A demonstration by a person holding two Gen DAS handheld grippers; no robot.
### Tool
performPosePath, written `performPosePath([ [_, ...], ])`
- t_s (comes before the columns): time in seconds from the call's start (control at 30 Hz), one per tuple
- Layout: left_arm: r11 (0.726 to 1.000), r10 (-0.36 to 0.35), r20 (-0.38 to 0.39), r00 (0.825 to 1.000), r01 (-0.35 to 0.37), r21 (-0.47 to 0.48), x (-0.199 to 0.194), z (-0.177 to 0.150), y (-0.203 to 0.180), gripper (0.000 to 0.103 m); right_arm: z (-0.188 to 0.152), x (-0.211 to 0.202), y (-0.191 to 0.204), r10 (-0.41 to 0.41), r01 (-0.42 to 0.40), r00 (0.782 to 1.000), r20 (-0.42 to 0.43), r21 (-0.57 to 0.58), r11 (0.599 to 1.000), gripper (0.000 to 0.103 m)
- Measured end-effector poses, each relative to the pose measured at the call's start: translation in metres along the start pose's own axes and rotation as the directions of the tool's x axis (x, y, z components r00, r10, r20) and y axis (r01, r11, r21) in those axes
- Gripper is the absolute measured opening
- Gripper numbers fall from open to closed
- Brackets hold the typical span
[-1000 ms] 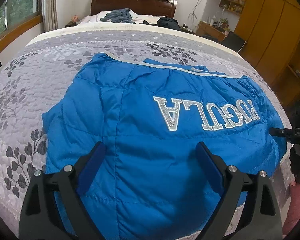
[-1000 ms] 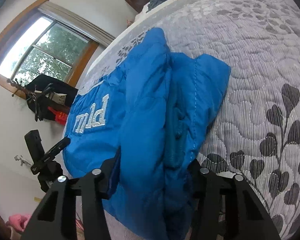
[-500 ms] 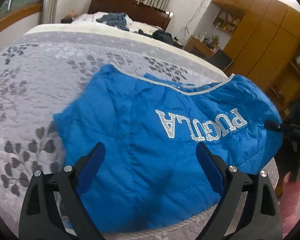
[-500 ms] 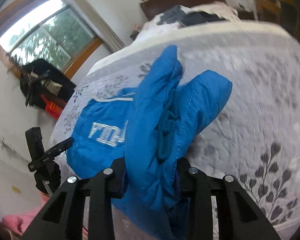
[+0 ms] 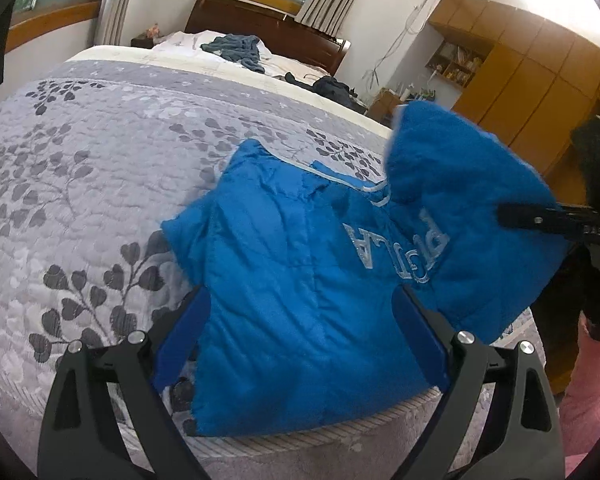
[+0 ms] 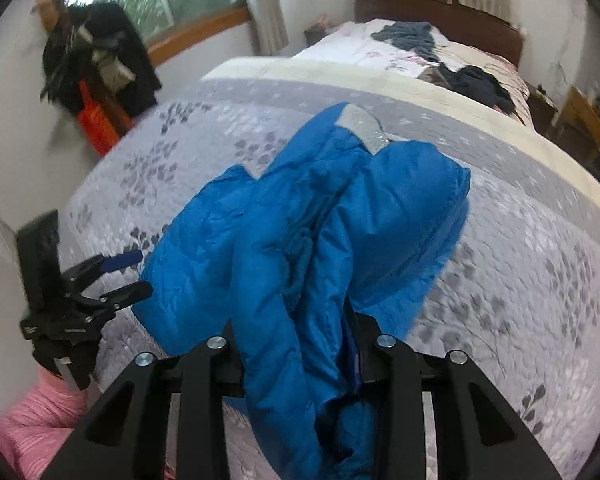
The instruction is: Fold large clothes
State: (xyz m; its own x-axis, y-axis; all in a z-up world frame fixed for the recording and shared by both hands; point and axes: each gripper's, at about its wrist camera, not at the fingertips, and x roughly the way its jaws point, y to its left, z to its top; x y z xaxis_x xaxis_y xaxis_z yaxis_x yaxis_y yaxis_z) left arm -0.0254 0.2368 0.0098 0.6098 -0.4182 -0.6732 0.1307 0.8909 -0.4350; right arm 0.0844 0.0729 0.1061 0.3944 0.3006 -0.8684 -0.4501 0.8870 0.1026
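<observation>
Clearly soft and puffy, the jacket [image 6: 300, 240] bunches in my right gripper [image 6: 296, 344]; my left gripper [image 5: 300, 340] gapes empty

A home bedroom: quilted bed [image 5: 100, 168], wooden headboard [image 5: 260, 20], wardrobes [image 5: 540, 92].

Blue padded jacket [image 5: 300, 280], silver lettering upside down, lies at the bed's [image 5: 100, 160] near edge. One side is lifted and bunched, folded over towards the lettering.

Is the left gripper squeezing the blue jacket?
No, the left gripper is open, its fingers spread apart over the blue jacket, pinching nothing.
</observation>
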Motion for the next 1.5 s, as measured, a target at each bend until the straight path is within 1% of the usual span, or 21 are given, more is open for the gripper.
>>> performPosePath([
  [0.13,1.000,-0.008,0.022,1.000,0.008,-0.013,-0.011,0.000,0.008,0.091,0.006,0.029,0.034,-0.024,0.020,0.998,-0.058,-0.065,0.998,0.035],
  [0.17,1.000,-0.009,0.028,1.000,0.010,-0.017,-0.014,0.001,0.010,0.091,0.009,0.041,0.044,-0.031,0.024,0.996,-0.081,-0.086,0.996,0.035],
  [0.27,1.000,-0.013,0.044,0.999,0.014,-0.028,-0.021,0.002,0.016,0.091,0.011,0.065,0.064,-0.039,0.024,0.992,-0.123,-0.128,0.992,0.038],
  [0.5,0.997,-0.021,0.055,0.998,0.024,-0.067,-0.029,0.004,0.031,0.091,0.009,0.099,0.090,-0.060,0.031,0.986,-0.156,-0.183,0.983,0.047],
  [0.57,0.996,-0.024,0.057,0.998,0.028,-0.079,-0.029,0.006,0.036,0.091,0.007,0.103,0.093,-0.067,0.036,0.985,-0.159,-0.191,0.981,0.049],
  [0.63,0.995,-0.033,0.057,0.998,0.038,-0.089,-0.029,0.010,0.038,0.091,0.009,0.103,0.095,-0.061,0.031,0.986,-0.158,-0.190,0.981,0.055],
  [0.7,0.995,-0.042,0.058,0.997,0.047,-0.087,-0.029,0.014,0.037,0.091,0.010,0.097,0.096,-0.050,0.021,0.987,-0.151,-0.185,0.982,0.056],
  [0.77,0.995,-0.056,0.061,0.997,0.060,-0.077,-0.029,0.018,0.034,0.091,0.013,0.080,0.096,-0.023,0.000,0.991,-0.128,-0.180,0.984,0.060],
  [0.87,0.993,-0.088,0.056,0.995,0.092,-0.073,-0.025,0.027,0.030,0.091,0.014,0.049,0.095,0.033,-0.049,0.995,-0.094,-0.169,0.984,0.061],
  [0.97,0.988,-0.132,0.037,0.991,0.135,-0.079,-0.013,0.038,0.028,0.091,0.016,0.017,0.083,0.105,-0.111,0.993,-0.054,-0.122,0.986,0.061],
  [1.0,0.985,-0.147,0.027,0.989,0.149,-0.087,-0.008,0.041,0.028,0.091,0.017,0.008,0.077,0.105,-0.108,0.994,-0.032,-0.107,0.988,0.061],
  [1.07,0.978,-0.180,-0.001,0.984,0.179,-0.109,0.005,0.045,0.029,0.091,0.019,-0.007,0.059,0.061,-0.060,0.998,0.011,-0.074,0.995,0.061],
  [1.1,0.973,-0.198,-0.018,0.980,0.195,-0.122,0.013,0.047,0.030,0.091,0.019,-0.009,0.047,0.045,-0.044,0.999,0.018,-0.047,0.998,0.061],
  [1.17,0.963,-0.233,-0.049,0.971,0.223,-0.150,0.027,0.049,0.033,0.091,0.016,-0.010,0.022,0.009,-0.009,1.000,0.017,0.014,1.000,0.061],
  [1.23,0.952,-0.266,-0.073,0.961,0.251,-0.173,0.042,0.052,0.034,0.091,0.010,-0.001,-0.003,-0.028,0.028,1.000,-0.004,0.077,0.997,0.061],
  [1.27,0.949,-0.275,-0.078,0.958,0.258,-0.179,0.046,0.053,0.035,0.091,0.008,0.004,-0.009,-0.030,0.031,0.999,-0.014,0.095,0.995,0.061],
  [1.33,0.941,-0.295,-0.085,0.952,0.274,-0.200,0.057,0.056,0.036,0.091,0.001,0.016,-0.019,-0.012,0.016,0.999,-0.036,0.120,0.993,0.061],
  [1.37,0.936,-0.307,-0.088,0.948,0.284,-0.210,0.063,0.058,0.037,0.091,-0.003,0.026,-0.019,0.011,-0.005,0.998,-0.054,0.122,0.993,0.061],
  [1.47,0.929,-0.325,-0.088,0.942,0.300,-0.215,0.075,0.064,0.036,0.091,-0.014,0.045,-0.006,0.059,-0.051,0.995,-0.083,0.091,0.995,0.061],
  [1.5,0.927,-0.334,-0.089,0.938,0.309,-0.214,0.078,0.066,0.035,0.091,-0.017,0.051,-0.001,0.077,-0.070,0.993,-0.088,0.081,0.994,0.058],
])
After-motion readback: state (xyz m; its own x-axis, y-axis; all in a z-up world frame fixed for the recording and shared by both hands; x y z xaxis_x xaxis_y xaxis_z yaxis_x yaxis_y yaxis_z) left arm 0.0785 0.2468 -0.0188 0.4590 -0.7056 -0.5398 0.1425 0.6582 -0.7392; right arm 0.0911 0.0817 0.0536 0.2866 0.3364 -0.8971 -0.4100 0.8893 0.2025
